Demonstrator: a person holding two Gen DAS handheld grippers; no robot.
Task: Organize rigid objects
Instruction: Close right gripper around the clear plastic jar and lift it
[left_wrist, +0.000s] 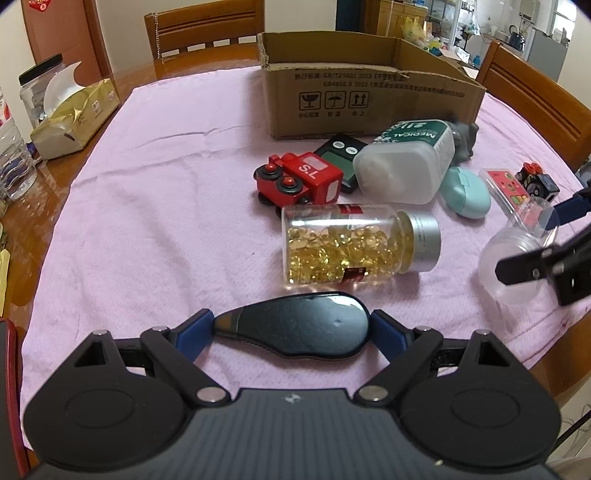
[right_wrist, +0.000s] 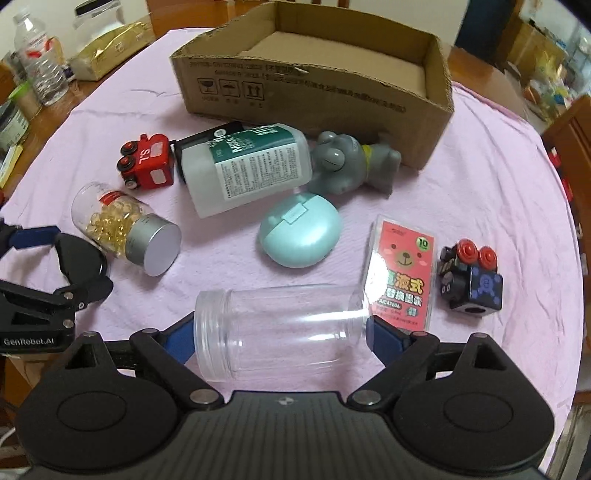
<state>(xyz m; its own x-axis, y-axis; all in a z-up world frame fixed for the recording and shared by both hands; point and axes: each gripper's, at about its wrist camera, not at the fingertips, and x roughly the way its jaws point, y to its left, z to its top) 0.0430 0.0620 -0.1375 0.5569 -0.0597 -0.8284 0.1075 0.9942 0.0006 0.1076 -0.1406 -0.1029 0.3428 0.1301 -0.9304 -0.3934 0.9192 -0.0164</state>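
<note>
Now two grabs at once, both short of the cardboard box (right_wrist: 314, 92).

Right fingers (right_wrist: 280, 332) straddle the empty clear jar (right_wrist: 280, 328) end to end, barely touching; whether they pinch I cannot tell. It looks light, stiff and slick, so I'd rather clamp its ribbed neck. Left fingers (left_wrist: 291, 332) clamp the one glossy black case (left_wrist: 295, 325), nearest me from the box. Beyond lie one capsule bottle (right_wrist: 122, 225), one white bottle (right_wrist: 243, 166) and one red train (right_wrist: 147, 162).
</note>
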